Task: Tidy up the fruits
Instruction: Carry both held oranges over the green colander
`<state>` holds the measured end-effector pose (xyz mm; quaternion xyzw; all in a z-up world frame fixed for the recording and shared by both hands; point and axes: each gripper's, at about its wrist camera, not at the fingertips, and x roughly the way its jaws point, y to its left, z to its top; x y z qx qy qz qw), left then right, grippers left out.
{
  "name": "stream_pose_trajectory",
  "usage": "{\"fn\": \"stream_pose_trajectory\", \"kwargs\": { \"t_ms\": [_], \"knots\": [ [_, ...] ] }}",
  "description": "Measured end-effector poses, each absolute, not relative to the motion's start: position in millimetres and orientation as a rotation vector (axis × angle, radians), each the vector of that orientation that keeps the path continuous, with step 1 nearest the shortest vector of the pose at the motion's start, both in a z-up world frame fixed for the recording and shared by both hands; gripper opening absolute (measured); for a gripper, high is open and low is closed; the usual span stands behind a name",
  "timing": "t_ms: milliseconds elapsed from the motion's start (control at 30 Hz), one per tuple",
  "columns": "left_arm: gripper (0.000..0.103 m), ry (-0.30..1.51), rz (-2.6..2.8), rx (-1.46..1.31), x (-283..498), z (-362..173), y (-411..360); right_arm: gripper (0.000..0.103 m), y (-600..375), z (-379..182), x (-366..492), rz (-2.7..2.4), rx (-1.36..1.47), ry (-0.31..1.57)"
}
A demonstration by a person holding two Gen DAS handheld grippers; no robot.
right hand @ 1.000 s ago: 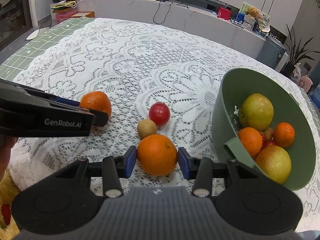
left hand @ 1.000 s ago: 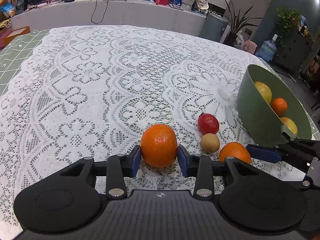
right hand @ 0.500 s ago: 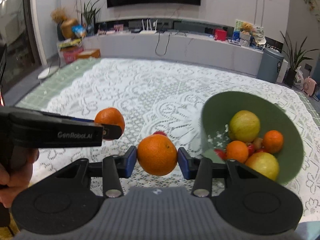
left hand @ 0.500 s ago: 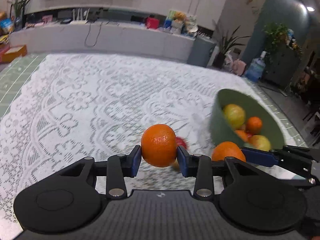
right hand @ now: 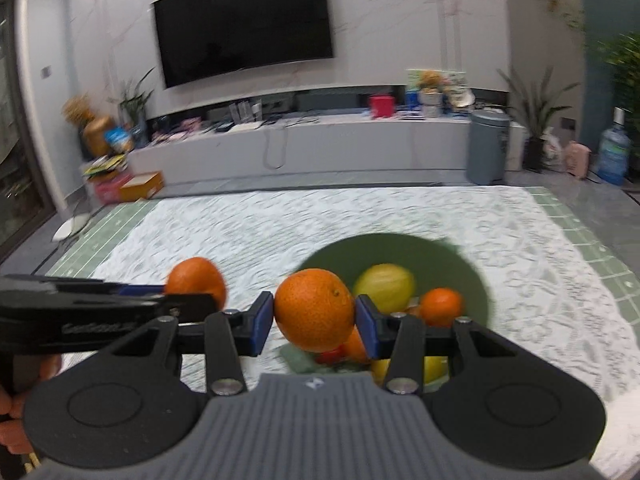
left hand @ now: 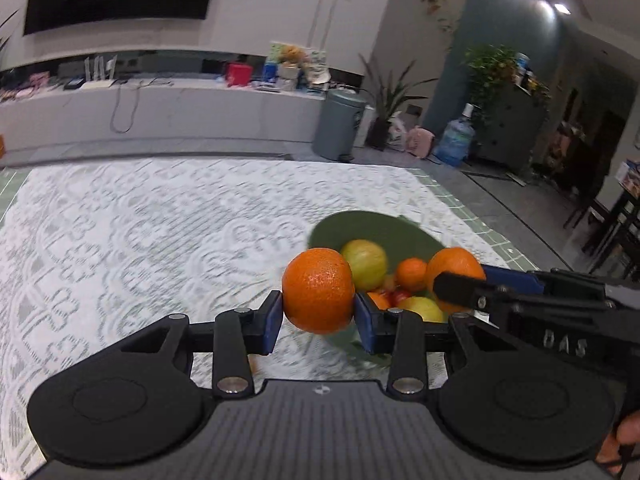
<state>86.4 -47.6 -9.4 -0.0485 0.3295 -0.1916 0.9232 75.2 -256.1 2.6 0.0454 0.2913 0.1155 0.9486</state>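
My left gripper (left hand: 318, 313) is pinching an orange (left hand: 318, 290) between its blue pads (left hand: 273, 322), the fruit held clear of the lace tablecloth (left hand: 140, 240) and just short of the green bowl (left hand: 372, 226). My right gripper (right hand: 314, 322) is likewise clamped on a second orange (right hand: 314, 310), which sits in front of the bowl's near rim as that camera sees it. Each gripper appears in the other's view: the right one enters the left wrist view from the right edge with its orange at the bowl, the left one enters the right wrist view from the left edge with its orange beside the bowl.

Bowl contents (partly hidden by the grippers): a yellow-green apple (right hand: 385, 286), a small mandarin (right hand: 441, 306), something red (left hand: 400, 296) and further yellow fruit low down. The bowl rests on the tablecloth; background is motion-blurred.
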Motion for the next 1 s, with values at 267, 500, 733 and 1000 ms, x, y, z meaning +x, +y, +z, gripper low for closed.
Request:
{"fn": "stream_pose_trajectory", "kwargs": {
  "t_ms": [267, 500, 733, 1000],
  "knots": [
    [0.043, 0.68, -0.439, 0.023, 108.2, -8.4, -95.9, 0.042, -314.3, 2.1, 92.6, 0.135, 0.233, 0.601],
    [0.043, 0.724, -0.458, 0.171, 131.0, -24.6, -122.2, 0.042, -324.0, -8.9, 121.3, 0.146, 0.329, 0.666],
    [0.043, 0.771, -0.452, 0.258, 152.4, -41.2, -130.8, 0.042, -313.8, -23.7, 155.0, 0.163, 0.349, 0.748],
    [0.043, 0.796, -0.448, 0.34, 166.0, -58.0, -139.6, 0.042, -308.5, -45.5, 182.2, 0.145, 0.357, 0.863]
  ]
}}
